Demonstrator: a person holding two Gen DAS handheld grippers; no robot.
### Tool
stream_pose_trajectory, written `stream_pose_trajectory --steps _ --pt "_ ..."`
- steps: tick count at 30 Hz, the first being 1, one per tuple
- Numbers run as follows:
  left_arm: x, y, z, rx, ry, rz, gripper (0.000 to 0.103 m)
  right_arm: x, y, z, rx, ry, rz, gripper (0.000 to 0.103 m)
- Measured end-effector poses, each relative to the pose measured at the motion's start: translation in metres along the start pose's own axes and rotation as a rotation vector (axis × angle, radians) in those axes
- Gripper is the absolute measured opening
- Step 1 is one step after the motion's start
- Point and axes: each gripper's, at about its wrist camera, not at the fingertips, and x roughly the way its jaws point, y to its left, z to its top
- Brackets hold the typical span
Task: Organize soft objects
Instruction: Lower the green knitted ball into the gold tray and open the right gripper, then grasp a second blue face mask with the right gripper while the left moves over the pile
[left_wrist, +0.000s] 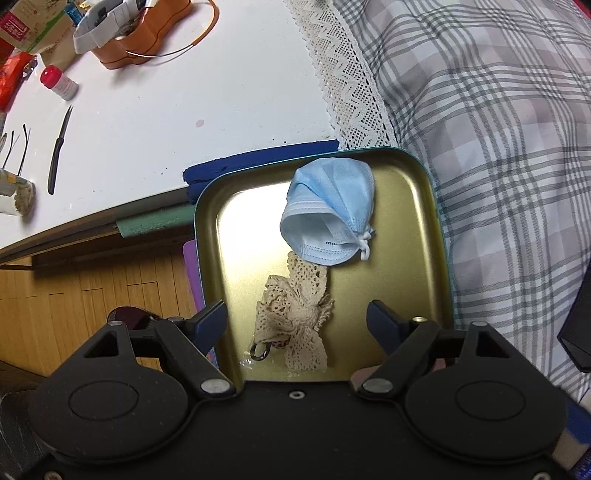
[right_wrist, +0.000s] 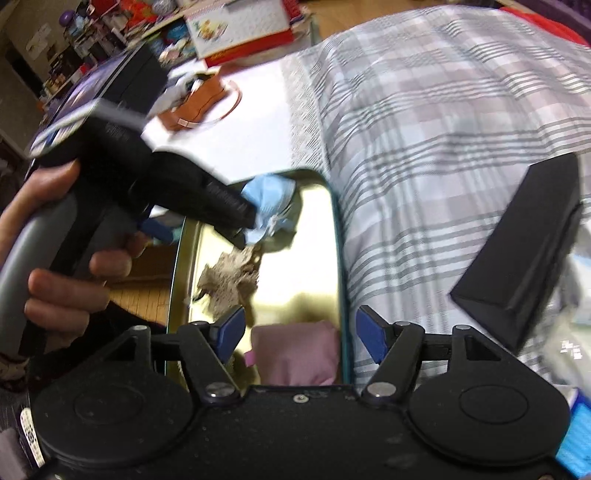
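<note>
Both the left claw (left_wrist: 295, 325) and right claw (right_wrist: 299, 334) are held open and empty over the gold tray (left_wrist: 417, 221), where a blue mask (left_wrist: 328, 210) and lace bow (left_wrist: 299, 314) are laid

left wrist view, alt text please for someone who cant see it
A gold tray holds a crumpled blue face mask and a beige lace bow touching its lower edge. The open left gripper hovers over the bow, jaws either side. The tray sits between a white table and plaid bedding.
</note>
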Motion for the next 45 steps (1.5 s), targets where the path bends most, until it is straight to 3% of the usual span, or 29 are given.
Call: stream_pose_trajectory --steps 8,14,19,23,28,40,42,45 --pt "-0.023 -0.026 -0.013 0.045 -0.017 -0.02 0.08 -0.062 -0.06 0.012 0.163 -0.154 -0.087 0.072" --pt "-0.046 -0.064 -0.024 0.138 -0.049 -0.064 0.08 -0.108 -0.125 0.009 0.32 -0.29 -0.297 0.076" --pt "-0.066 -0.099 -0.034 0.231 -0.094 -0.1 0.081 -0.137 -0.197 -0.01 0.518 -0.331 -0.32 0.077" --pt "-0.081 -0.124 -0.043 0.297 -0.124 -0.136 0.083 -0.145 -0.239 -0.029 0.622 -0.318 -0.422 0.077" --pt "-0.091 -0.153 -0.053 0.367 -0.15 -0.171 0.083 -0.143 -0.268 -0.047 0.683 -0.291 -0.33 0.077" --pt "-0.087 -0.184 -0.07 0.443 -0.131 -0.185 0.083 -0.098 -0.253 -0.03 0.594 -0.191 -0.323 0.076" --pt "-0.086 -0.185 -0.072 0.446 -0.129 -0.187 0.083 -0.091 -0.252 -0.028 0.597 -0.172 -0.326 0.074" --pt "-0.086 -0.187 -0.073 0.454 -0.128 -0.186 0.083 -0.085 -0.25 -0.027 0.596 -0.157 -0.342 0.055"
